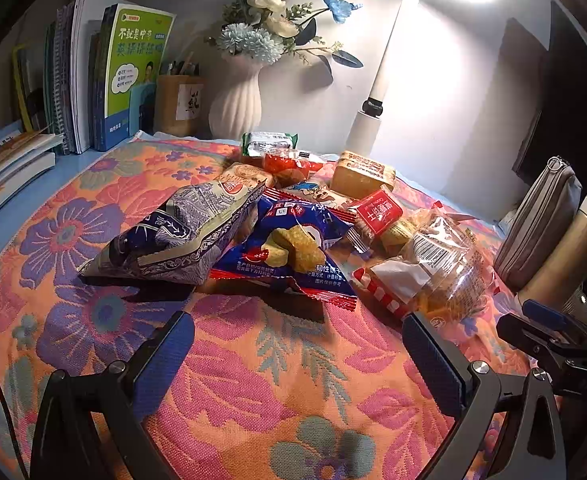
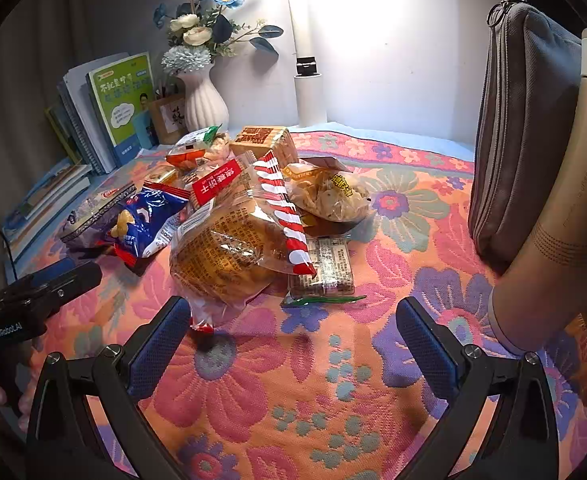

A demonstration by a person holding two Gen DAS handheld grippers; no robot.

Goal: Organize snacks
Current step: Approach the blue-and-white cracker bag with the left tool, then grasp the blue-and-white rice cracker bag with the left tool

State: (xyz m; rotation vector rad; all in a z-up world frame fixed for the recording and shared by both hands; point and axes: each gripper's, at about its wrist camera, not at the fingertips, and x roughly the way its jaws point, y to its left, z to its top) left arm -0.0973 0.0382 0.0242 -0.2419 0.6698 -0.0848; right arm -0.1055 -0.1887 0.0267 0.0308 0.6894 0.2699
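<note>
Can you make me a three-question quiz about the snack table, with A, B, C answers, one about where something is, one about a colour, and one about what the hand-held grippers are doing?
1. Where does the white vase stand?
A. behind the snacks, by the wall
B. on top of the books
C. inside the grey pouch

2. What colour is the packet with yellow biscuits pictured on it?
A. green and black
B. blue and red
C. all white

3. What is the left hand-held gripper doing?
A. squeezing a packet
B. open, holding nothing
C. shut on a book

Answers:
1 A: the vase stands at the back of the table, against the wall, past the snack pile.
2 B: the wrapper is blue with red crimped ends.
3 B: its jaws stand wide apart above bare floral cloth; the right hand-held gripper is open too.
</note>
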